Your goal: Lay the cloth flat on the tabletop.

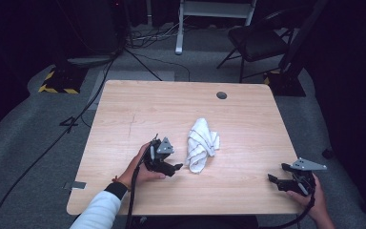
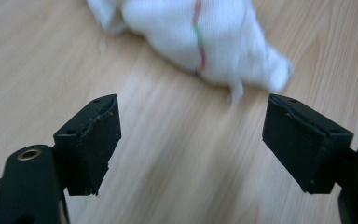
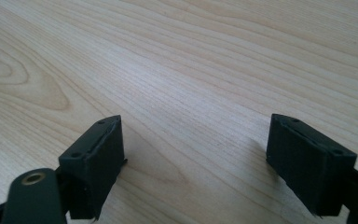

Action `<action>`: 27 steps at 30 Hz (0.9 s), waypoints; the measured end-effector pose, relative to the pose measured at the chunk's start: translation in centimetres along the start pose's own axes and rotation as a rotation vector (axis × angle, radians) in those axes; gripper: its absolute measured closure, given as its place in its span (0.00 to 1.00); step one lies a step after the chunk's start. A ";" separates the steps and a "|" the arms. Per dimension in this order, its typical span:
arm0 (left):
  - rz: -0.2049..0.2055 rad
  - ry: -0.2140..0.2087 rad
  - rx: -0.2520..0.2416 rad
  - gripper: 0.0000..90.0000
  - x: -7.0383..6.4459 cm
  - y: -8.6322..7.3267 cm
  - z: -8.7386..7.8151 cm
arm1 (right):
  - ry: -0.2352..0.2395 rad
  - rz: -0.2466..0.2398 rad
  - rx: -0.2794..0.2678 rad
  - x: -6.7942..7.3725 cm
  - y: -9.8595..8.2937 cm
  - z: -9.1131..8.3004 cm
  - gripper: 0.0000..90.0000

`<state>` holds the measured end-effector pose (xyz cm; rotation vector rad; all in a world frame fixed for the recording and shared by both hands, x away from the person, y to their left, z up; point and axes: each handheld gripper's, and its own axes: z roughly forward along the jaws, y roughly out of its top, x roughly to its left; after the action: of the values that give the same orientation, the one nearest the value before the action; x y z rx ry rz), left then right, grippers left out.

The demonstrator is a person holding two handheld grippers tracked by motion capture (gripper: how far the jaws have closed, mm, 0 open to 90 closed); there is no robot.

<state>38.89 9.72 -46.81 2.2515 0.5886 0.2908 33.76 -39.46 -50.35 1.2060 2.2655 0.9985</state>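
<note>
A crumpled white cloth (image 1: 201, 144) with thin coloured stripes lies near the middle of the wooden table (image 1: 138, 109). My left gripper (image 1: 176, 168) rests just left of the cloth's near end, jaws open and pointing at it. In the left gripper view the cloth (image 2: 200, 37) lies a short way beyond the open gripper (image 2: 191, 135), with bare wood between the jaws. My right gripper (image 1: 272, 180) sits near the table's front right corner, well away from the cloth. The right gripper (image 3: 193, 158) is open over bare wood.
A round grey grommet (image 1: 221, 95) sits in the table's far side. Beyond the table stand a black chair (image 1: 257, 40), a white frame leg (image 1: 178, 28) and cables (image 1: 52, 143) on the grey carpet.
</note>
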 end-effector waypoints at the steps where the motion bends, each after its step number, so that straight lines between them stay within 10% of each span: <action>1: 0.012 0.004 -0.029 0.24 -0.2 1.1 0.2 | 0.000 0.000 0.000 0.0 0.0 0.0 0.21; 18: 0.167 0.011 -0.061 0.25 -2.2 7.4 4.8 | -0.001 -0.001 -0.001 0.0 0.0 0.0 0.22; 27: 0.174 -0.003 0.005 0.71 0.2 6.8 5.2 | 0.001 0.000 0.000 0.0 0.0 0.0 0.22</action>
<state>43.22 2.47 -45.30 2.3118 0.3931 0.3726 33.76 -39.47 -50.35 1.2062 2.2659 0.9990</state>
